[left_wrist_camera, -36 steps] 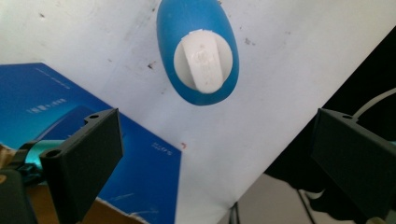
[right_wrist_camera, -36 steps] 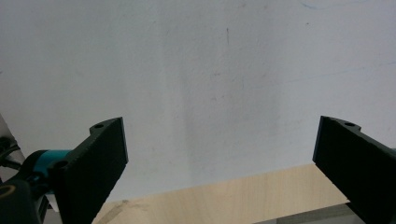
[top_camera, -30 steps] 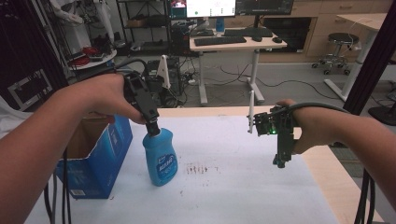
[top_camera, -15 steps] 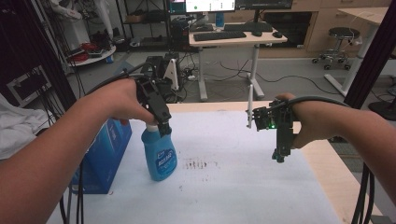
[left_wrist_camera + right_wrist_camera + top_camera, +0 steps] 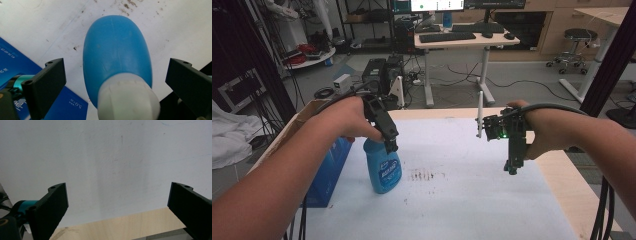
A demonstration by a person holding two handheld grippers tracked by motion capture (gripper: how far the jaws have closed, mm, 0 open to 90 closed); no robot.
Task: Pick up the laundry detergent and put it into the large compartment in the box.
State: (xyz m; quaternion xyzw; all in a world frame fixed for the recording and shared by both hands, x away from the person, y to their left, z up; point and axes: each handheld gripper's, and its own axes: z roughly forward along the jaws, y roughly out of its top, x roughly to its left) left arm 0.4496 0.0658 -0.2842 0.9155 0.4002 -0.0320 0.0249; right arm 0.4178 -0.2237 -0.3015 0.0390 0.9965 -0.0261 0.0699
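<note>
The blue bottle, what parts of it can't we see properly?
- Blue bottle top: in the high view the left gripper and hand cover it.
- Its label: too small and blurry to read there.
- Its white cap: cut off by the bottom edge of the left gripper view.

Pretty sure I'm working in a lab or tech office here: past my bench (image 5: 492, 200) there's a standing desk (image 5: 462, 41) with keyboard (image 5: 447, 36) and monitors (image 5: 437, 5), wire shelving (image 5: 362, 25), a rolling stool (image 5: 574, 45), cables all over the floor (image 5: 452, 75).
</note>
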